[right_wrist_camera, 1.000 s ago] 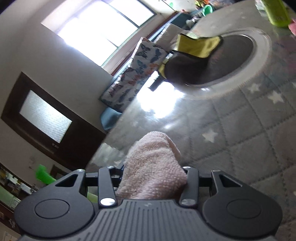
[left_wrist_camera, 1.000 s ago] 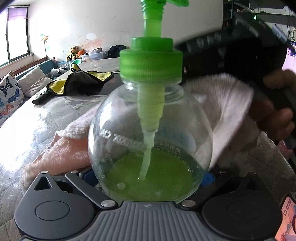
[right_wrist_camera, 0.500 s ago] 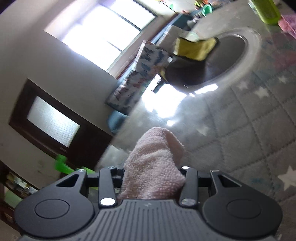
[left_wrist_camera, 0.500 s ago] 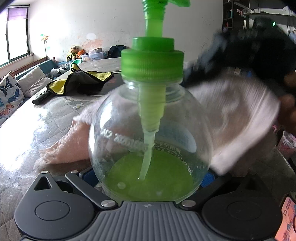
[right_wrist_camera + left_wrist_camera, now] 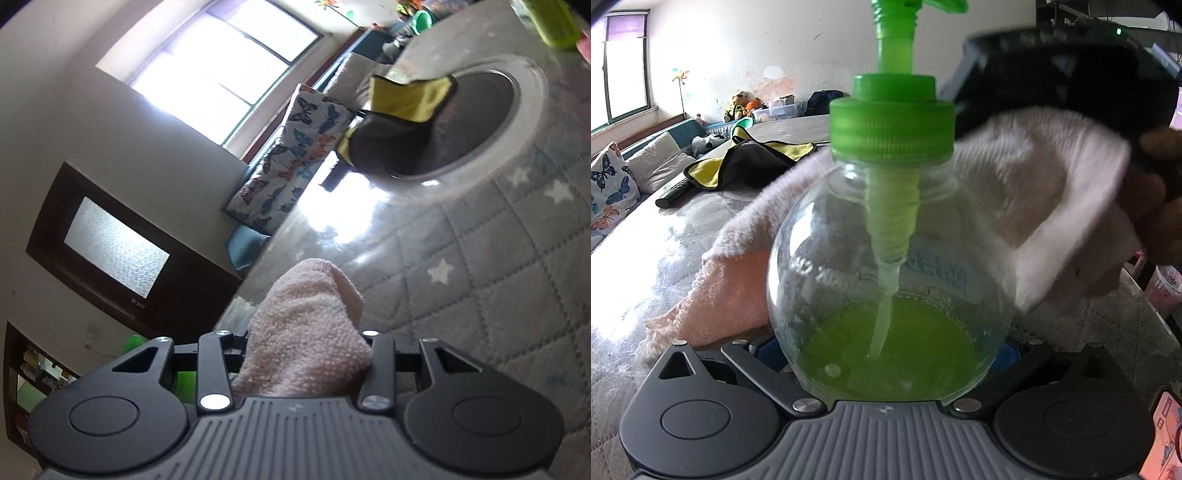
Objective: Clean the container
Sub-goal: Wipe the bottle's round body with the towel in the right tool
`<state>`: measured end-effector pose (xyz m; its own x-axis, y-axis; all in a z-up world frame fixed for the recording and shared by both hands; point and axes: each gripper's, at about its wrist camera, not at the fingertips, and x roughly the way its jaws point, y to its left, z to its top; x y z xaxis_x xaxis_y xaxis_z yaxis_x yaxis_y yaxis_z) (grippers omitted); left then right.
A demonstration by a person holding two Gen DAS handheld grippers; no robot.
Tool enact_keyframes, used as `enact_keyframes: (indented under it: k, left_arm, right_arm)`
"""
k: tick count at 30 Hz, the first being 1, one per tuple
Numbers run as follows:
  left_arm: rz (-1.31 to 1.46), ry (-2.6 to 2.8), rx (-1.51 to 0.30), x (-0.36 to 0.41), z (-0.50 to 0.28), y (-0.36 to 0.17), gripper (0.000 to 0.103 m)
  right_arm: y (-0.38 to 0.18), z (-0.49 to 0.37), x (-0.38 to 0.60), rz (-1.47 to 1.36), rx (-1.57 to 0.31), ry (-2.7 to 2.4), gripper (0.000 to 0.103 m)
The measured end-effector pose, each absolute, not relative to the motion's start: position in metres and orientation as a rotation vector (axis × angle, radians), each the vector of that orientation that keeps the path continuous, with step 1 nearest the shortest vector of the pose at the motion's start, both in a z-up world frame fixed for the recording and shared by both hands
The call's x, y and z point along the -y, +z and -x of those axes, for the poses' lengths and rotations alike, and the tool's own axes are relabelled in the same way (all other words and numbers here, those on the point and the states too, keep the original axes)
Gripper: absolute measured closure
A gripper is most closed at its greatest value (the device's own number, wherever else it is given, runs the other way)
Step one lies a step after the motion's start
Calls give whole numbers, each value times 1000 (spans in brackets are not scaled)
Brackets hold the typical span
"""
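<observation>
Your left gripper (image 5: 890,354) clamps the round clear pump bottle (image 5: 890,280) low on its belly, holding it upright above the quilted table cover (image 5: 639,295); green liquid pools in its bottom and the green cap (image 5: 892,125) sits on the neck. Your right gripper (image 5: 306,354) is pinched on a pink towel (image 5: 306,332), which in the left view drapes behind and around the bottle's far side, touching it. A yellow and black cloth (image 5: 738,162) lies farther back, well apart, beside a butterfly cushion (image 5: 609,195).
</observation>
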<state>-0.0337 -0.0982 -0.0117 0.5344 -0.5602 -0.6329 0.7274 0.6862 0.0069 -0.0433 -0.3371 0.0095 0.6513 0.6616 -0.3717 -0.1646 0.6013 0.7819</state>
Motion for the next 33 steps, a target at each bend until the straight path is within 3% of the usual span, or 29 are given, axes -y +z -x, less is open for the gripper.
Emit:
enact_keyframes:
  k: [8,23,33]
  left_arm:
    - [-285,-779,-643,98,35,-12,0]
    - [-285,-780,-643,98,36,-13,0]
    - [-284,-780,-644,97,38,-12,0]
  right_arm:
    - [-18,51,344,-762,-788,467,62]
    - [32,59,346,-765,-662,561,62]
    - [10,45,335,-743,-727,519,62]
